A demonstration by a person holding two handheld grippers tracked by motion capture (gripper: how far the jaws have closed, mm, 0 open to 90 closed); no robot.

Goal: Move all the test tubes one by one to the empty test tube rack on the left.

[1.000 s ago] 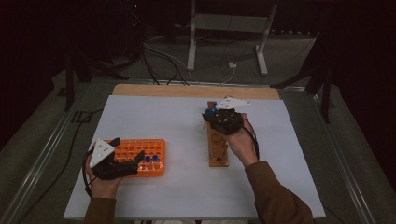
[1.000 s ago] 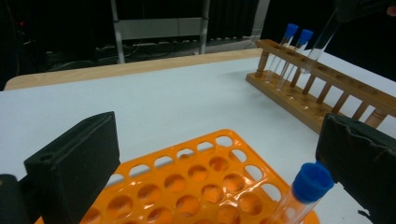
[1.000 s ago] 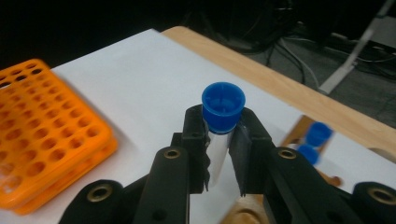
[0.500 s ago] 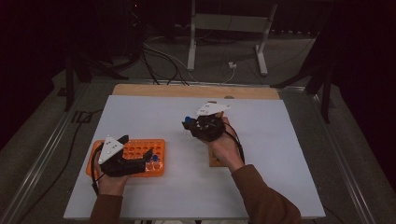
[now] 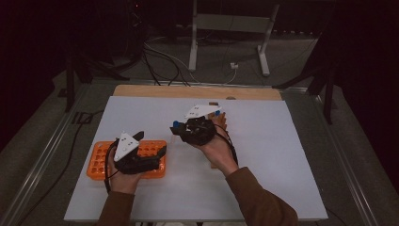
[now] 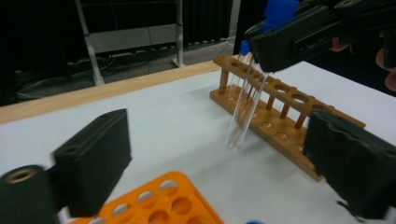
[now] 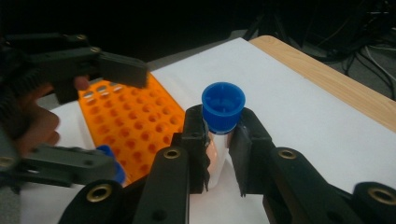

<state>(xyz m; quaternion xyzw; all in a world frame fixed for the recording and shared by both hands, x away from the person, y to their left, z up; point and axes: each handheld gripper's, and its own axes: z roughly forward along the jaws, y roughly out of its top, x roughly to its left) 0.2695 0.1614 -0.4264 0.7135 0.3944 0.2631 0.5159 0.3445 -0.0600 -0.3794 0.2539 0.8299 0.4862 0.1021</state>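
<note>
hanging blue-capped test tube [image 7: 221,130] pinched between right tongs [image 7: 219,154], above table.

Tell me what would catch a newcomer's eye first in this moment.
The clear test tube with a blue cap, clamped in the right gripper in mid-air above the white table. Next, the bright orange rack at the near left, with the left gripper over it, jaws apart. The wooden rack stands behind the tube.

You have two racks on the table: one orange rack [image 5: 100,160] and one wooden rack [image 6: 280,119]. You can count two blue-capped tubes: one clear tube [image 7: 219,135] in your right-hand jaws and one capped tube [image 7: 112,163] in the orange rack.
</note>
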